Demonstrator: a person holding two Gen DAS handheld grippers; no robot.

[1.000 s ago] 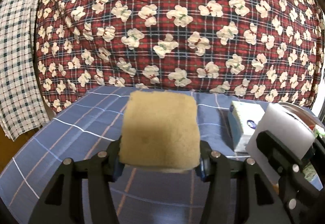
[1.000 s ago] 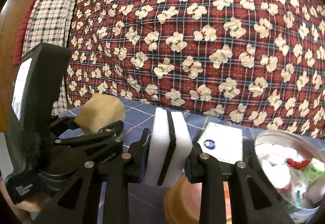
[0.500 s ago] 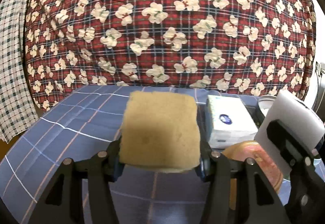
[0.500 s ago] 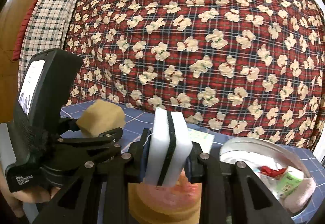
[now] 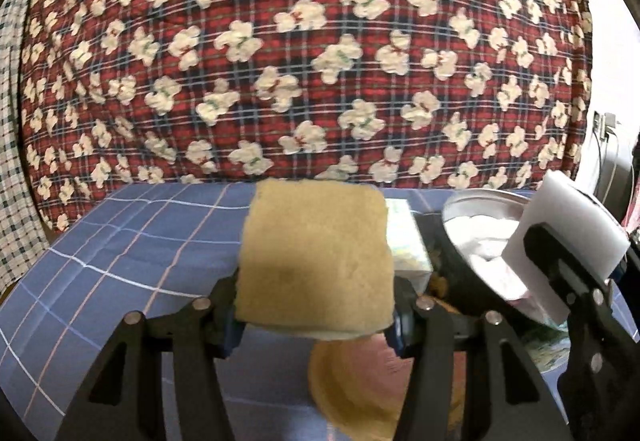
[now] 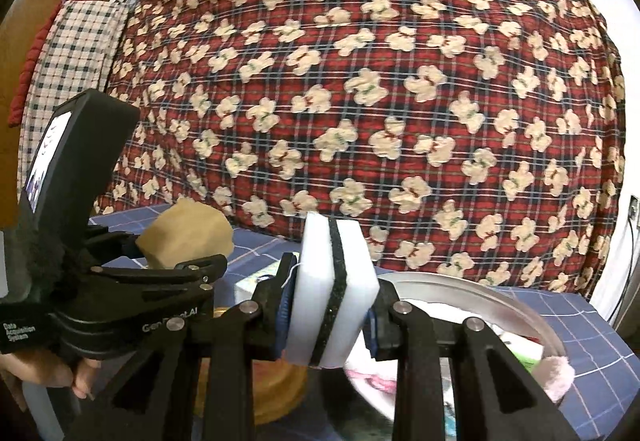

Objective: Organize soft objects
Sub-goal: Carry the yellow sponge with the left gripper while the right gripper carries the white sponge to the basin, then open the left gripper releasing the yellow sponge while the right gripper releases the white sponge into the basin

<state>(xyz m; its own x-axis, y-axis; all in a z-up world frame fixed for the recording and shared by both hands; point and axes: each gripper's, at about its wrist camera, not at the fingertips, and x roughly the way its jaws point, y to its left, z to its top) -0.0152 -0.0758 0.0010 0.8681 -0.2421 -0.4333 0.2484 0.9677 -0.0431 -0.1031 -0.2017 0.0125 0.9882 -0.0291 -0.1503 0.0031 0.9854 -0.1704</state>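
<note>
Tan sponge [image 5: 316, 261] clamped in the left gripper [image 5: 316, 315]; white sponge [image 6: 334, 295] clamped in the right gripper [image 6: 328, 315].

Both sponges are held clear above the blue checked tablecloth [image 5: 132, 241]. The white sponge has a black middle layer and stands upright between the pads. Right of the tan sponge lie a tissue pack [image 5: 406, 247] and, farther right, a metal bowl [image 5: 464, 273] holding white soft items. A round wooden object [image 5: 352, 389] sits near, below the left gripper. A red plaid quilt [image 5: 320, 53] with pale figures fills the far side.
</note>
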